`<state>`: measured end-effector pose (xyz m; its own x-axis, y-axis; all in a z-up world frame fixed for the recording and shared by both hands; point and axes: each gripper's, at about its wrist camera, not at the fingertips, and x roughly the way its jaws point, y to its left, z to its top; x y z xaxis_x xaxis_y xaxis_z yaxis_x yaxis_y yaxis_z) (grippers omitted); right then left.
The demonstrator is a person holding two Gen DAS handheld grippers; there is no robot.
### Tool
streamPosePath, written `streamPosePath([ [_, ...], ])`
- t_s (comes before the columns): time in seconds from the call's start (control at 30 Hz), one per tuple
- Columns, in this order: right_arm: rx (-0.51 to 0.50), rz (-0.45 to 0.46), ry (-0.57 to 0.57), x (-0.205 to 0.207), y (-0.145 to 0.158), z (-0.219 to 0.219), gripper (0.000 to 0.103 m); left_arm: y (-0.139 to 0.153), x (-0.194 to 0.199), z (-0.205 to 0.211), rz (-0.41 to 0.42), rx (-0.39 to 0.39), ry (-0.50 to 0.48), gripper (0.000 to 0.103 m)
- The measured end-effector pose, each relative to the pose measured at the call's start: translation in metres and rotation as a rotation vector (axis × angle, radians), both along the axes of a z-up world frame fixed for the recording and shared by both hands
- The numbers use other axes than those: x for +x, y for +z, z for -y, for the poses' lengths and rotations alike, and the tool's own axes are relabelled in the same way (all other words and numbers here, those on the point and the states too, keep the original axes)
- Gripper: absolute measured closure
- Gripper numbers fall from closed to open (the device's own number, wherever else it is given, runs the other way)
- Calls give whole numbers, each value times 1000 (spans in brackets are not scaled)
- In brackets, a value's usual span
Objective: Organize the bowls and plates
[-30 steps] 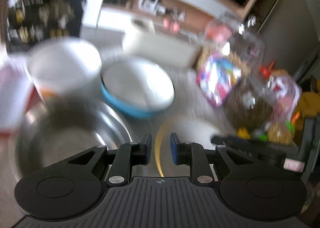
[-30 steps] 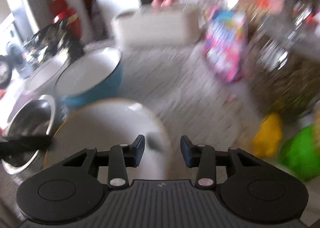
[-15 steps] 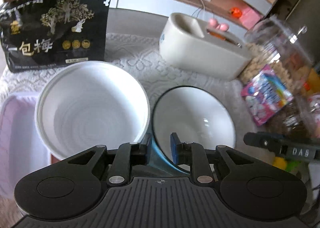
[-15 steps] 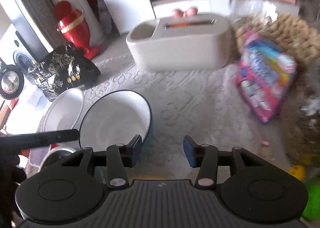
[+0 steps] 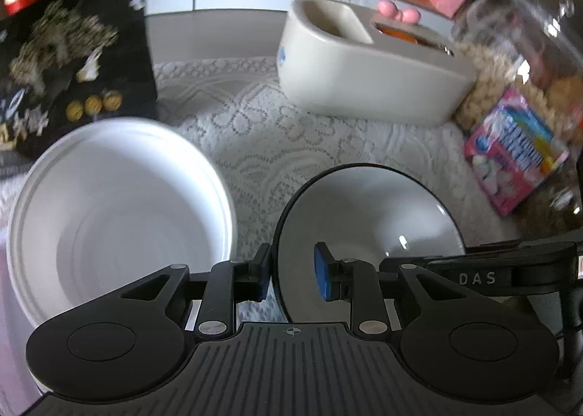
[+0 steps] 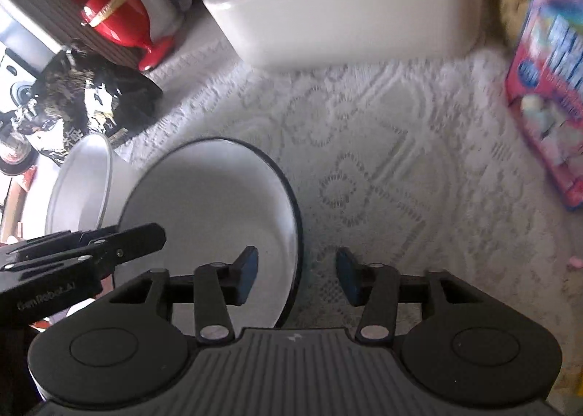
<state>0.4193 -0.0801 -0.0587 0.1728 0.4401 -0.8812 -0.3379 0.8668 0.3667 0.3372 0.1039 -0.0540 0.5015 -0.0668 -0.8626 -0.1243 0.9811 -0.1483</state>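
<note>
A dark-rimmed bowl (image 5: 368,212) with a white inside sits on the lace tablecloth; it also shows in the right wrist view (image 6: 211,212). A plain white bowl (image 5: 116,204) stands just left of it, also seen in the right wrist view (image 6: 78,182). My left gripper (image 5: 291,275) is open, its jaws astride the dark-rimmed bowl's left rim, one inside and one outside. My right gripper (image 6: 297,277) is open, its jaws astride the same bowl's right rim. Neither has closed on the rim.
A cream ceramic container (image 5: 364,66) stands at the back. A black snack bag (image 5: 69,62) lies at the back left. A pink candy box (image 5: 517,157) and a clear jar of snacks (image 5: 521,51) stand on the right. A red object (image 6: 116,11) is beyond the table.
Both grippers moved forward and down onto the dark-rimmed bowl, which now sits between each pair of jaws. The metal bowl and yellow-rimmed plate seen a second ago have left view.
</note>
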Motion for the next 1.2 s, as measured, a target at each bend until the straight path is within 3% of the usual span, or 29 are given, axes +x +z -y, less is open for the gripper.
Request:
streamPosePath([
  [0.2,-13,6,61,-6,0,-11,66,-5,19,15,-14,90,-37,74],
  [0.37,-29,30,35,-8,7,8,66,-3,22,23,-37,-18,-53,73],
  [0.53,-54,78,-29,-2,14,41,66,-12,25,52,-41,-37,-155,72],
  [0.73,-20,59,-46,0,13,57,65,-18,33,53,-27,-55,-168,68],
  [0.93,7,-29,-67,1,-4,56,63,-36,43,57,-63,-74,-175,65],
  [1.2,12,-22,-56,3,-3,56,61,-44,46,58,-65,-70,-169,67],
])
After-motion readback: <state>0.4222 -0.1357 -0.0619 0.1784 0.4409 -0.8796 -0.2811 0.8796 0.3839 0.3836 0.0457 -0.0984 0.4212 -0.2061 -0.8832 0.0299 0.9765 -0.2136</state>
